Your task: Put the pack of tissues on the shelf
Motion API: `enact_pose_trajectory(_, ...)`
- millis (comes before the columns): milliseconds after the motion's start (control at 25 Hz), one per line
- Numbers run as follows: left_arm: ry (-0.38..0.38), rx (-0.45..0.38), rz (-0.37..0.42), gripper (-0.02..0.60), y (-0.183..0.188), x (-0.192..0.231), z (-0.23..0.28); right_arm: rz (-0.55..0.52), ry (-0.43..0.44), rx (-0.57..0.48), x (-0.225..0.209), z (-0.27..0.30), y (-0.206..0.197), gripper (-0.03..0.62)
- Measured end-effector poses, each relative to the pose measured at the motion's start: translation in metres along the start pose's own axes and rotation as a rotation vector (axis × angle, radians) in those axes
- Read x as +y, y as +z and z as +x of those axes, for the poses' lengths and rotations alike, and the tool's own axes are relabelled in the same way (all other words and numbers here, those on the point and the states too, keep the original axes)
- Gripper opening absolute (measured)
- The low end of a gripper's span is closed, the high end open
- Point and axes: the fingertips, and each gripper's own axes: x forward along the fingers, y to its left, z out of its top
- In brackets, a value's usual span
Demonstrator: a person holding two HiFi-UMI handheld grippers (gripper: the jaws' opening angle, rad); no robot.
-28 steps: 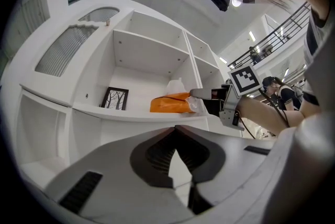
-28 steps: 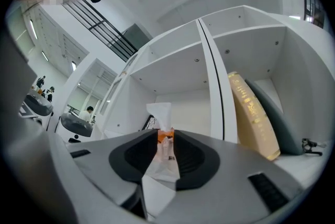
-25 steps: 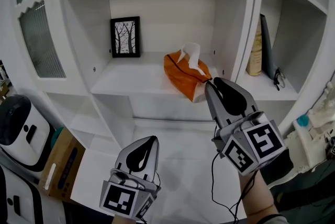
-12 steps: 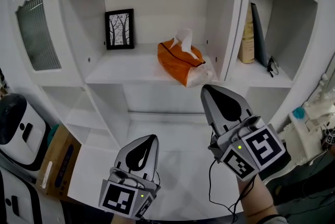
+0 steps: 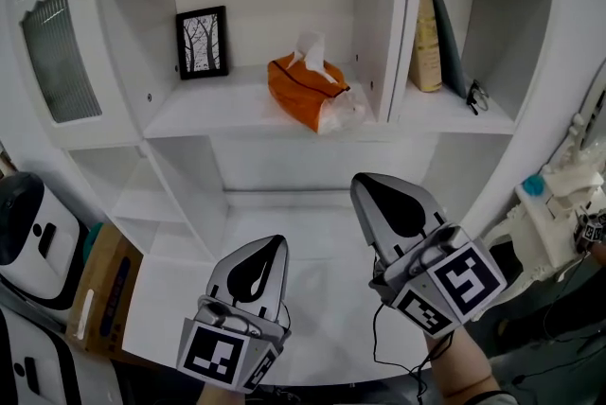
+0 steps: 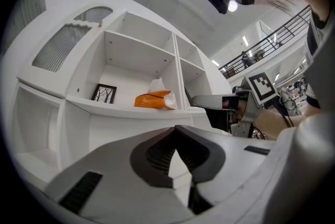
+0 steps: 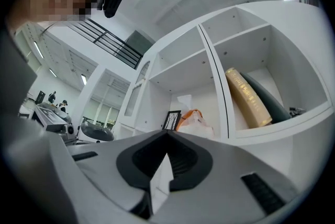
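Note:
The orange pack of tissues (image 5: 305,91) lies on the middle shelf (image 5: 218,114), toward its right end, with a white tissue sticking up from its top. It also shows as the tissue pack (image 6: 153,100) in the left gripper view and as the tissue pack (image 7: 191,119) in the right gripper view. My right gripper (image 5: 361,179) is shut with nothing in it, below and in front of the shelf, apart from the pack. My left gripper (image 5: 276,241) is lower and to the left, also shut and holding nothing.
A black-framed picture of trees (image 5: 201,43) leans at the shelf's back left. The right compartment holds a yellow book (image 5: 424,39), a dark book (image 5: 445,32) and glasses (image 5: 476,96). A ribbed glass door (image 5: 52,44) is at the left. A cardboard box (image 5: 102,294) and a white appliance (image 5: 24,233) stand low on the left.
My right gripper has drawn back and down from the pack's near end. The left gripper has also sunk a little. The pack stays on the shelf.

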Motion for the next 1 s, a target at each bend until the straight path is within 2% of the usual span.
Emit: enact_pose_trajectory(1000,-0.119,0.01,0.015,0.025,0.009,-0.055,-0.019,0.038,0.017,0.047,0.054,-0.074,-0.035,-0.005)
